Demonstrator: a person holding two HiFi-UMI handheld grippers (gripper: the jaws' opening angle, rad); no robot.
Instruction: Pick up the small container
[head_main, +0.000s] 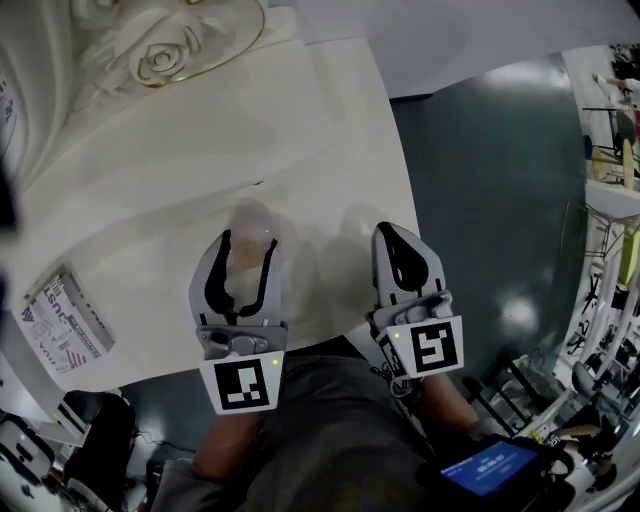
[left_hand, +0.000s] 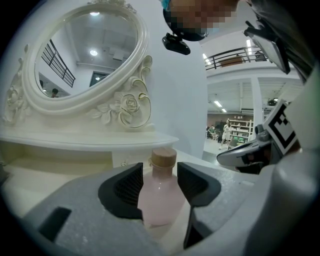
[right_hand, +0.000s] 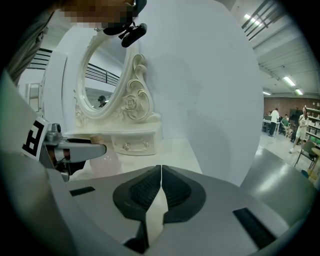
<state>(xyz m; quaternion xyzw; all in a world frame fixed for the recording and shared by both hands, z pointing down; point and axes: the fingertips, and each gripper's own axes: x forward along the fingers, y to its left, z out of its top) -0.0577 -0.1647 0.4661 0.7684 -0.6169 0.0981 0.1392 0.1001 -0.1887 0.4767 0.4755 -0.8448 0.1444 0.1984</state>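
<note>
The left gripper (left_hand: 160, 172) has its jaws set wide, pads pressed on both sides of the small pink bottle (left_hand: 159, 197), which stands upright on the white dressing table (head_main: 150, 200), while the right gripper (right_hand: 161, 175) hangs alongside, jaws together and empty.

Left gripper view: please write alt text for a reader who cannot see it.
The fingers of the left gripper clasp a small pink bottle with a wooden cap, upright on a white dressing table. An ornate oval mirror stands behind it.
</note>
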